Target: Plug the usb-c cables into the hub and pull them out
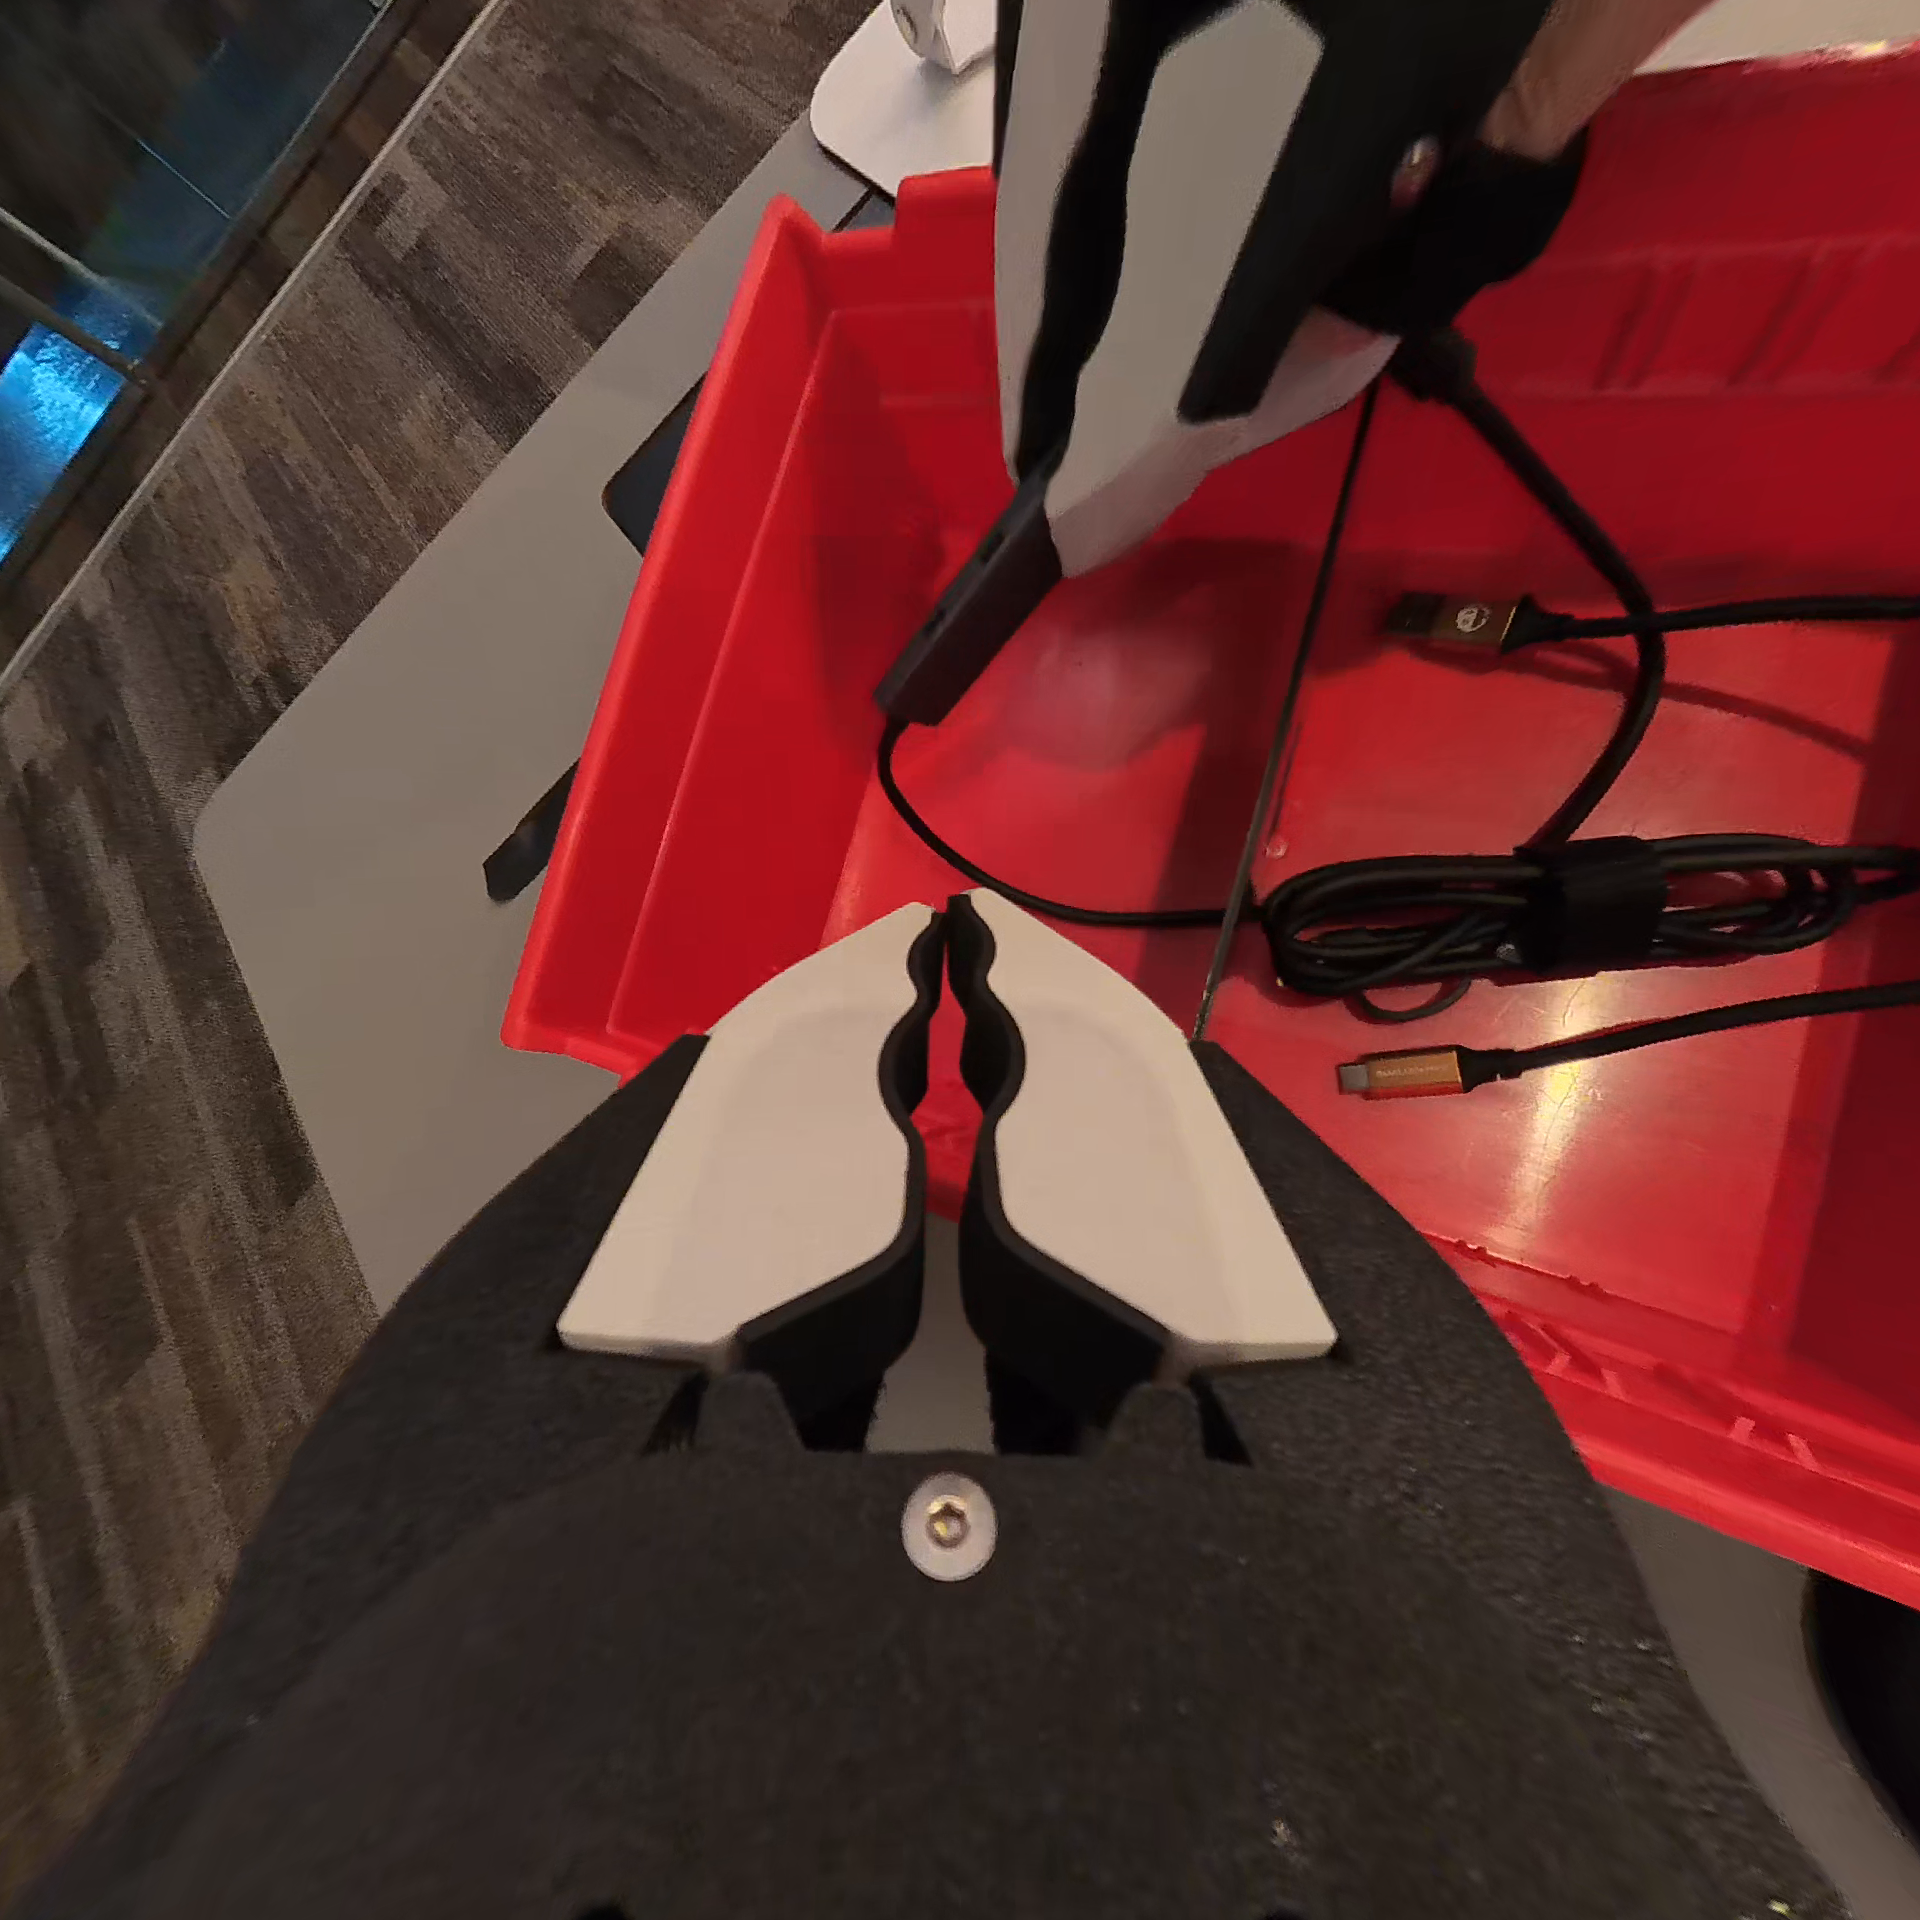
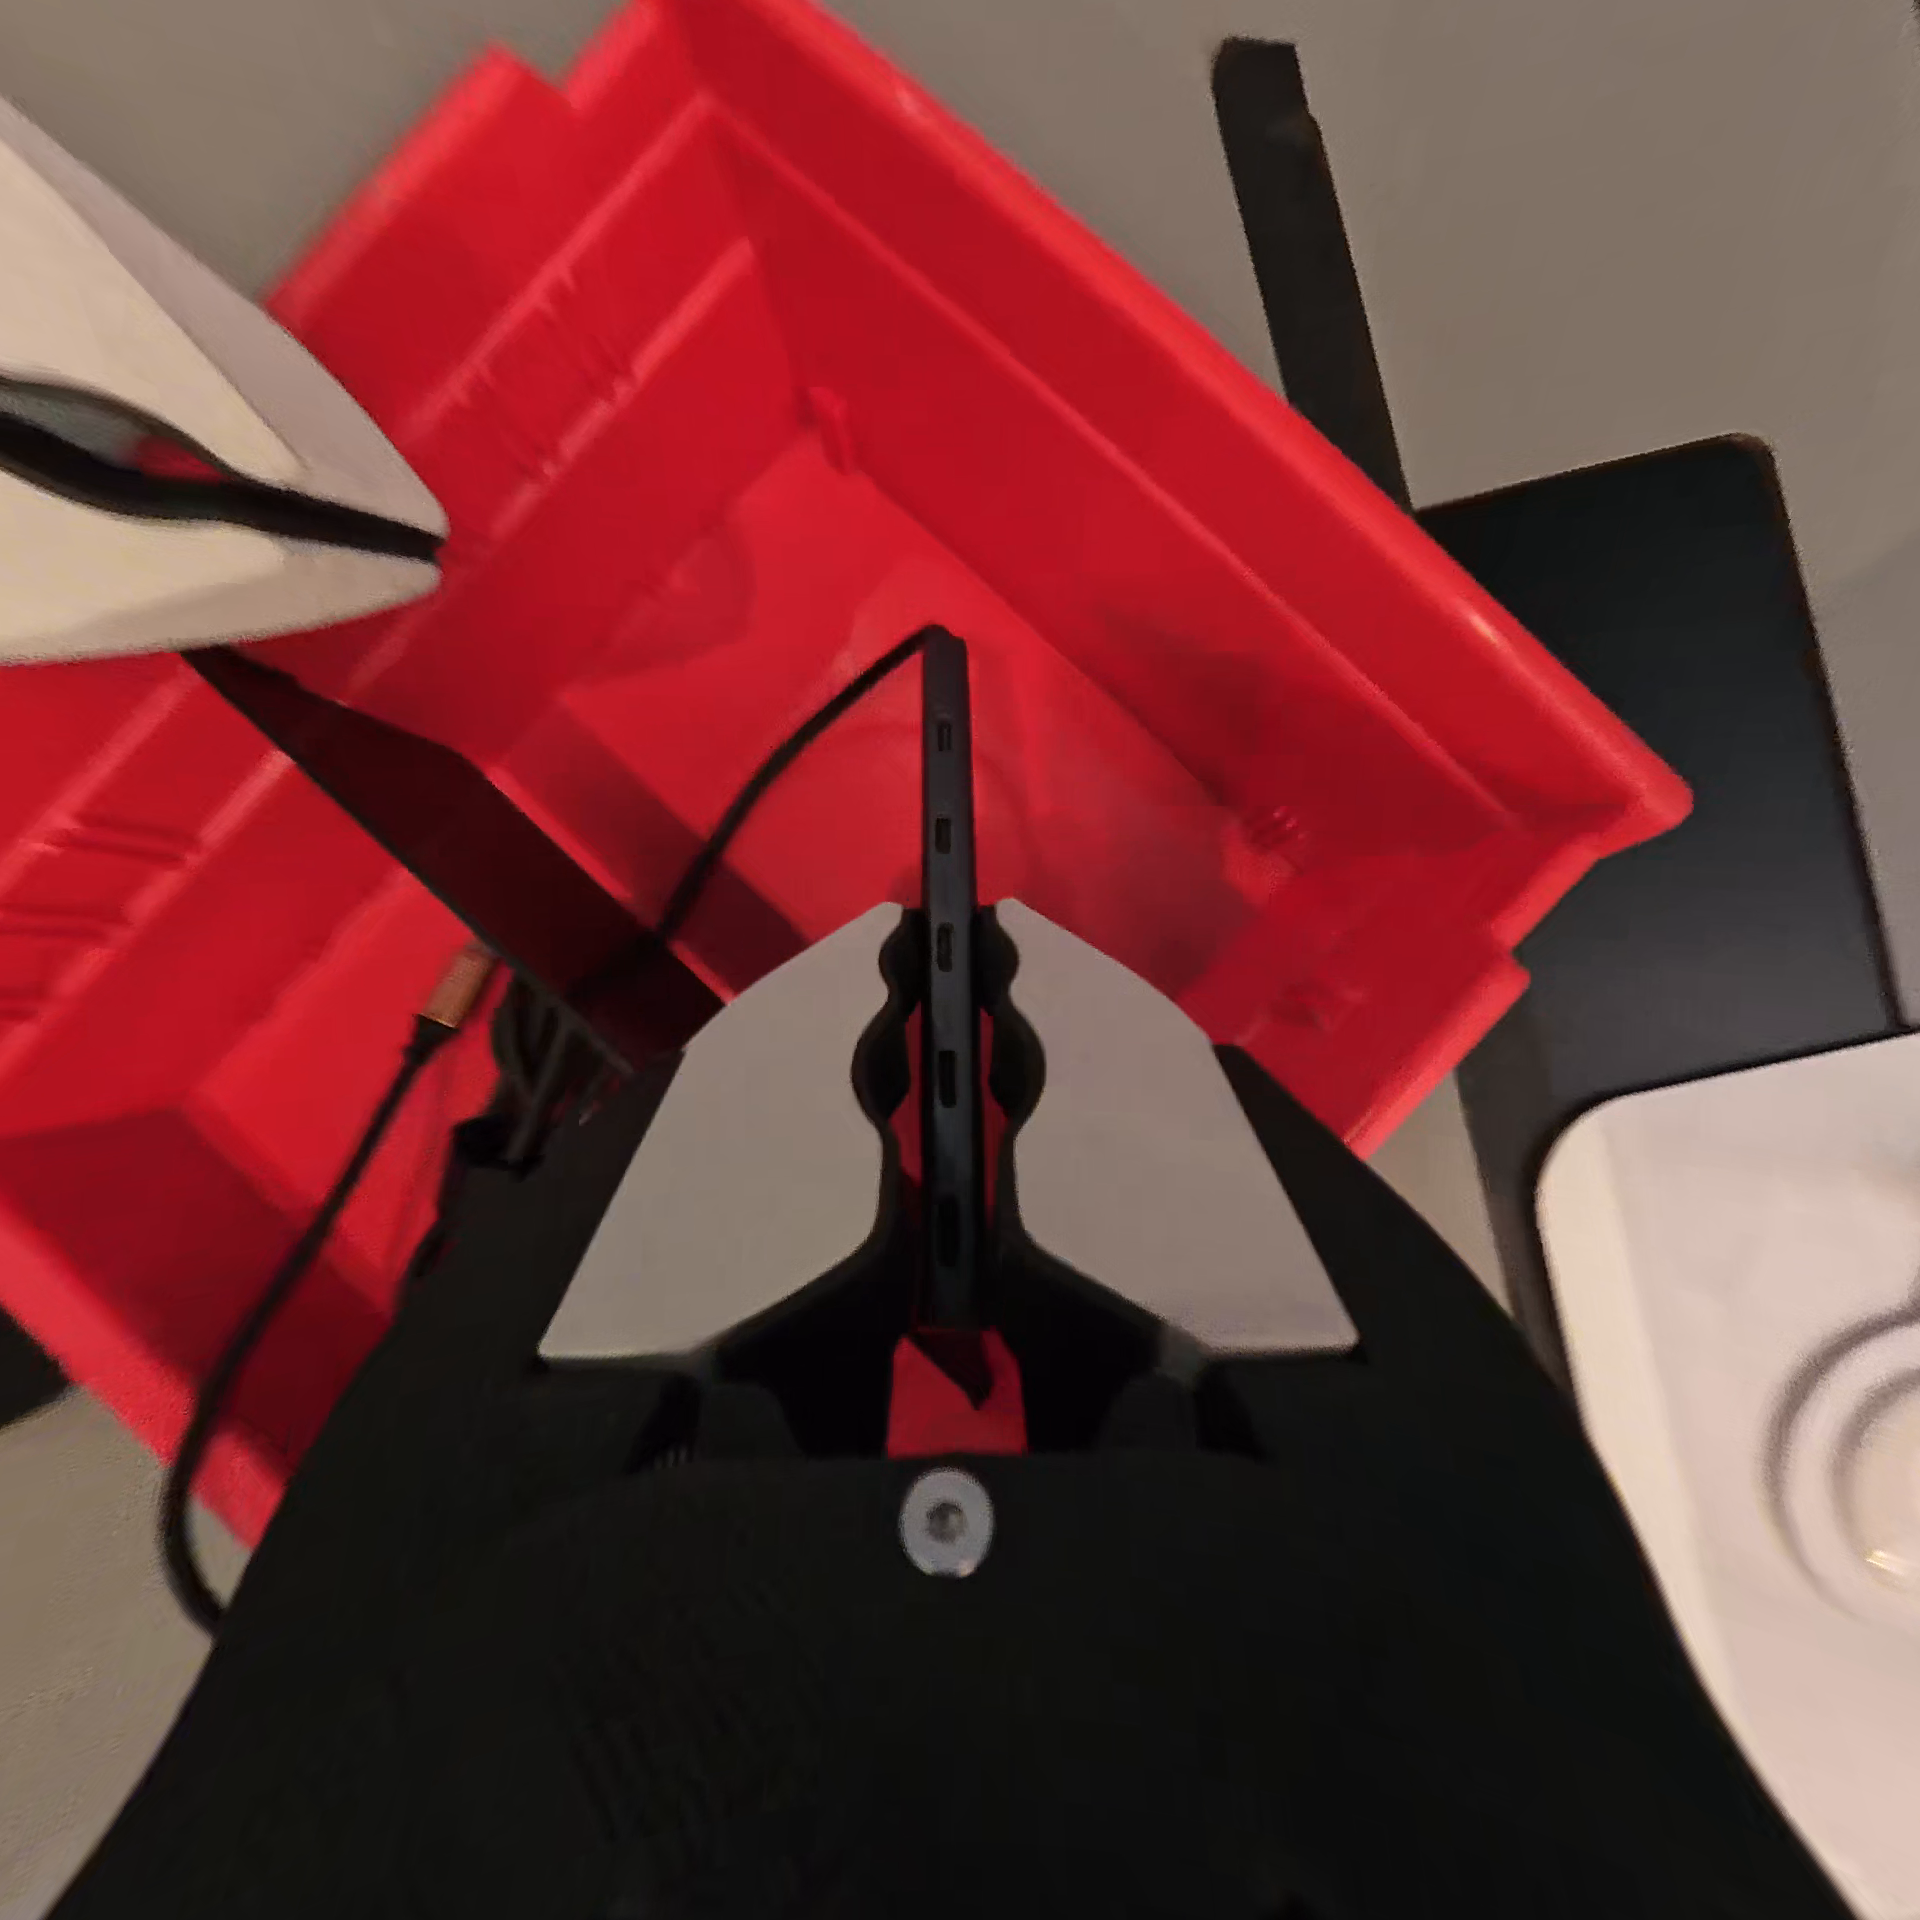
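My right gripper (image 2: 948,914) is shut on the thin black hub (image 2: 945,810), held edge-up above the red tray (image 2: 1143,540), with its row of ports facing the camera. In the left wrist view the right gripper (image 1: 1049,520) comes down from the top with the hub (image 1: 966,623) sticking out below it. The hub's thin black lead (image 1: 935,842) loops to a strapped cable bundle (image 1: 1558,904). My left gripper (image 1: 951,914) is shut and empty over the tray's near edge (image 1: 582,935). A copper-sleeved USB-C plug (image 1: 1413,1075) lies on the tray floor to its right. A gold-sleeved plug (image 1: 1455,623) lies farther back.
The tray stands on a grey table (image 1: 416,831) whose edge runs along the left, with carpet floor (image 1: 156,727) beyond it. A white stand base (image 1: 894,114) sits behind the tray. A black flat pad (image 2: 1662,727) and a white device (image 2: 1714,1351) lie beside the tray. The tips of one gripper are about 10 centimeters away from the tips of the other.
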{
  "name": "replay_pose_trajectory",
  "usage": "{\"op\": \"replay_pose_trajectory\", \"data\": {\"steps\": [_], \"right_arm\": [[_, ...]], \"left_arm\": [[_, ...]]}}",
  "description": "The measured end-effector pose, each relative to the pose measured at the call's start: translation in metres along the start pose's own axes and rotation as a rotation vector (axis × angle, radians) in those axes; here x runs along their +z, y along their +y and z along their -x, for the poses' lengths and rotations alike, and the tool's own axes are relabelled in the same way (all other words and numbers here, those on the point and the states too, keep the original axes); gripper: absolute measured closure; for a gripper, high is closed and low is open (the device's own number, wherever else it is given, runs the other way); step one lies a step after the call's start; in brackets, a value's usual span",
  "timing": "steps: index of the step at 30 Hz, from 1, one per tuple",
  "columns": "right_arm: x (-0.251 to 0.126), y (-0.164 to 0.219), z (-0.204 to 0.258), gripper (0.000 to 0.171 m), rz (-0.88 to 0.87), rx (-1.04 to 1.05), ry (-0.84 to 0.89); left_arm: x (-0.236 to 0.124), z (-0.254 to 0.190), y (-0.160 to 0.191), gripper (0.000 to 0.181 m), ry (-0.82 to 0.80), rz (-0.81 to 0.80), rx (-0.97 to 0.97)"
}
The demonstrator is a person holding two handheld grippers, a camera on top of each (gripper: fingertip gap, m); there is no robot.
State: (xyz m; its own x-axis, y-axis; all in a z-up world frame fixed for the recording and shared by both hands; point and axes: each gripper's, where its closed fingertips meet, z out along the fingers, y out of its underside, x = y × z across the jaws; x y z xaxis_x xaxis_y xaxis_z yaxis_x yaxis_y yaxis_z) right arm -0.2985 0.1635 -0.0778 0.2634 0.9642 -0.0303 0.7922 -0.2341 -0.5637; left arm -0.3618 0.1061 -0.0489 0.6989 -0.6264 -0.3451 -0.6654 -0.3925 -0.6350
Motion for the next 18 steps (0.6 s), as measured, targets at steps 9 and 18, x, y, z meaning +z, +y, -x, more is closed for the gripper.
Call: {"op": "replay_pose_trajectory", "data": {"steps": [9,18], "right_arm": [[0.013,0.008,-0.02,0.16,0.154,-0.287,0.309],[0.016,-0.002,-0.037,0.157,0.197,-0.373,0.534]], "left_arm": [[0.0,-0.003,-0.003,0.181,0.026,-0.022,-0.005],[-0.001,-0.014,-0.004,0.181,0.054,-0.009,0.056]]}}
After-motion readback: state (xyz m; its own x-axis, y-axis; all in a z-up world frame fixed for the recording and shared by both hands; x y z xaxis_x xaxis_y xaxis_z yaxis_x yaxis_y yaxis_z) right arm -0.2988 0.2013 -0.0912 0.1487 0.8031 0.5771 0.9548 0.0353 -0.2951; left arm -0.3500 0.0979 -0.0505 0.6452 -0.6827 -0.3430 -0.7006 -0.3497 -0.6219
